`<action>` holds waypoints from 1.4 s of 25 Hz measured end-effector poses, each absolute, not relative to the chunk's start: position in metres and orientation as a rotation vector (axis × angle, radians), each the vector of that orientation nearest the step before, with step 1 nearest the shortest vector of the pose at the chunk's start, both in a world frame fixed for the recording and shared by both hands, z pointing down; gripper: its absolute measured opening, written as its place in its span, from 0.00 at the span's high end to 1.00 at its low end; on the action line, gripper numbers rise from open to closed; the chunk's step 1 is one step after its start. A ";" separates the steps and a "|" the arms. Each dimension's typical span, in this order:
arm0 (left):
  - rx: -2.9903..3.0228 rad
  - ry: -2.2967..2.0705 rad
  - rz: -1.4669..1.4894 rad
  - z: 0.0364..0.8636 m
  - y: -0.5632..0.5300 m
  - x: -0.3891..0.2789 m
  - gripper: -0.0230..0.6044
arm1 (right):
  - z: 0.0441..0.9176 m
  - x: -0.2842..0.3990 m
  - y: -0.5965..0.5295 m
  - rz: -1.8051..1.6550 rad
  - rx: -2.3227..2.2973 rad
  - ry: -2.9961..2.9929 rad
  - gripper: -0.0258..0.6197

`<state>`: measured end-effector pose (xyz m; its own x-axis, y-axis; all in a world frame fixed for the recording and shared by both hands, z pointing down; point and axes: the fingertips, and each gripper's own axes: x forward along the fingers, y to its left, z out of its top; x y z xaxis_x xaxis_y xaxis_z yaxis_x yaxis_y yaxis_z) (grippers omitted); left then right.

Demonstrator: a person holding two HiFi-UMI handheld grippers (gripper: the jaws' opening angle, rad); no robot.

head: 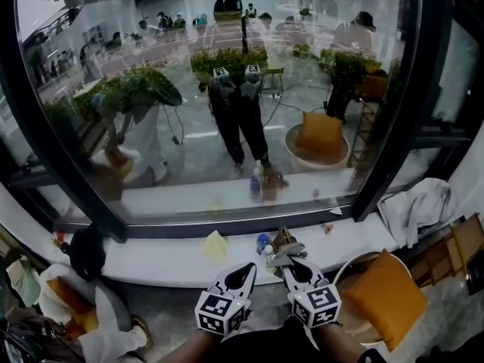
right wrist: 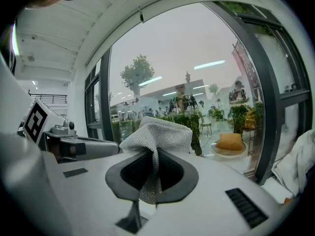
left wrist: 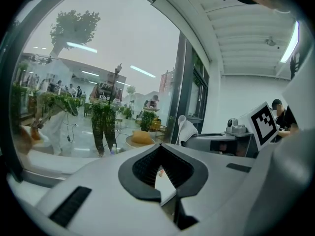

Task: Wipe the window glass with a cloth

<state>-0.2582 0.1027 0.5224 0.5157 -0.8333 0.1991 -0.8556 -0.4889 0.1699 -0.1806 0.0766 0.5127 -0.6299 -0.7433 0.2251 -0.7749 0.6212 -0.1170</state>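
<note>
Two claws show at the lower edge of the head view, side by side and close together, both pointing toward the window glass (head: 227, 89). We read the left claw (head: 248, 268) in its own view as pressed together with nothing between its jaws (left wrist: 160, 146); only a sliver of pale surface shows through the opening behind the tips. We read the right claw (head: 287, 260) as pinching the cloth (right wrist: 157, 131), a grey-white mesh fabric. The fabric bunches above the tips and a narrow strip of it hangs down between the jaws. In the head view the cloth (head: 291, 251) sits at the tip of the right claw, above the front edge of the white sill (head: 151, 259) and apart from the glass.

On the sill we note the following items:
- a yellow rag (head: 215, 246) near the middle, left of both claws;
- a small blue-capped bottle (head: 262, 242) just beside the right claw's tip;
- a white towel (head: 412, 206) heaped at the right end.

The glass reflects both claws and the room behind them.
</note>
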 end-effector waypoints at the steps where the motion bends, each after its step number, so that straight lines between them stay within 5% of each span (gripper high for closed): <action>1: 2.505 -1.425 0.129 0.522 0.104 -0.257 0.95 | 0.514 -0.179 0.078 0.308 1.269 -2.683 0.90; 35: 2.465 -1.456 0.100 0.532 0.113 -0.284 0.95 | 0.520 -0.211 0.087 0.294 1.201 -2.674 0.90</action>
<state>-0.2842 0.1131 0.5315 0.4906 -0.8487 0.1976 -0.8677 -0.4550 0.2002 -0.2109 0.0872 0.5204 -0.6517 -0.7138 0.2566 -0.7525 0.6508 -0.1006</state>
